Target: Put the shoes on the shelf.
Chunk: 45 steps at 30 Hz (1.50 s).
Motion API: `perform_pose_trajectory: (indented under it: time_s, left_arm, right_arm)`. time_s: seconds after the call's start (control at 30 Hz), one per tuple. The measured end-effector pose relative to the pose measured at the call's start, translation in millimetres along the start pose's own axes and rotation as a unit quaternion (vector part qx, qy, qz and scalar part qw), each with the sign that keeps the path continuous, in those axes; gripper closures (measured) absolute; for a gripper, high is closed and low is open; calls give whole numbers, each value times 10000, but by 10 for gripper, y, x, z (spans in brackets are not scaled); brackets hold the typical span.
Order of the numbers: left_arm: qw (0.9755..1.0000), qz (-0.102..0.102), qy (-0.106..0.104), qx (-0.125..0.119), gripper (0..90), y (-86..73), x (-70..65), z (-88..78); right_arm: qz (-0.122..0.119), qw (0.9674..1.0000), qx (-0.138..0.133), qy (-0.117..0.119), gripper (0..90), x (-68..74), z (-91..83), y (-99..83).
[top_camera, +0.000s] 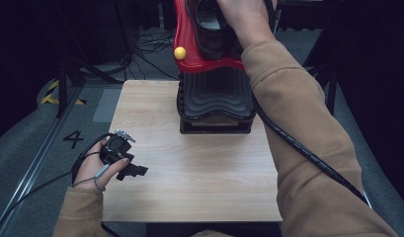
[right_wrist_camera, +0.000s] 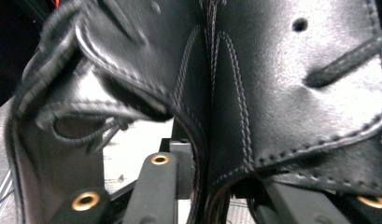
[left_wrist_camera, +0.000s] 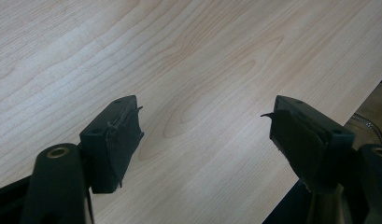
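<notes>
Where grey floor surrounds it, wooden table stands.

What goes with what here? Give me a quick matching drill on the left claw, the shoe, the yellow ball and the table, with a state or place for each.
Things:
1. left claw
2. shoe
3. yellow ball
4. table

States or places:
A. black leather, gripped up close by the right claw
B. open, over bare wood near the table's left edge
C. light wood grain, carrying a black ribbed stand at its far side
D. on the left edge of the red frame

Pairs: 1-B, 2-A, 3-D, 4-C
</notes>
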<state>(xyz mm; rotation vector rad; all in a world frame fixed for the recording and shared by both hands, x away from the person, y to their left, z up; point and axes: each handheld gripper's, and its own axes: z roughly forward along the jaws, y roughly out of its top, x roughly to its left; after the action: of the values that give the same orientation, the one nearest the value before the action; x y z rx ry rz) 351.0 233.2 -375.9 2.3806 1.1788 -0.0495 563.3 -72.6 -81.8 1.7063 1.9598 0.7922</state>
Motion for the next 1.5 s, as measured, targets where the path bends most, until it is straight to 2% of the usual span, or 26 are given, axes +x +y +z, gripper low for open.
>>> perform_pose_trajectory:
  time_s: [0.13, 0.2, 0.3, 0.37, 0.6, 0.63, 0.73, 0.9, 0.93, 1.07, 1.13, 1.3, 1.4, 1.5]
  left_arm:
    - [10000, 14, 17, -10, 249, -2, 10, -6]
    - [10000, 9, -1, 8, 249, 2, 4, 2]
    - [10000, 26, 2, 30, 249, 7, -4, 6]
    - [10000, 25, -2, 26, 249, 9, -9, 6]
    - [10000, 46, 9, 37, 249, 23, -31, 10]
    - [10000, 54, 15, 44, 249, 31, -39, 16]
    - [10000, 76, 19, 58, 249, 40, -53, 18]
    - [9999, 143, 40, 70, 248, 62, -87, 22]
    - [9998, 181, 89, 71, 248, 65, -88, 17]
    - [9999, 155, 46, 58, 249, 62, -112, 12]
    - [9999, 148, 47, 55, 248, 58, -118, 5]
    - [9999, 124, 80, 40, 249, 51, -122, -12]
    - [9998, 143, 114, 35, 249, 51, -139, -23]
    - [9998, 148, 89, 41, 249, 55, -153, -21]
  right_arm:
    - [60, 9998, 75, 166, 612, -32, -20, 6]
    - [83, 9995, 173, 241, 583, -59, -30, 8]
    - [66, 9994, 262, 232, 540, -96, -55, -3]
    - [35, 9994, 266, 199, 535, -121, -70, -10]
    - [1, 9992, 227, 322, 530, -211, -152, -51]
    - [-41, 9989, 216, 412, 516, -227, -218, -70]
    - [-59, 9986, 249, 469, 512, -248, -272, -91]
    - [-224, 9975, 63, 667, 506, -320, -536, -175]
    - [-273, 9971, 59, 707, 500, -349, -598, -203]
    - [-555, 9947, -16, 862, 495, -470, -770, -320]
    - [-588, 9940, -21, 922, 494, -521, -853, -380]
    - [-826, 9897, -9, 1172, 485, -692, -1080, -579]
    - [-974, 9863, 30, 1334, 484, -850, -1209, -742]
    - [-1084, 9843, 77, 1388, 481, -996, -1295, -890]
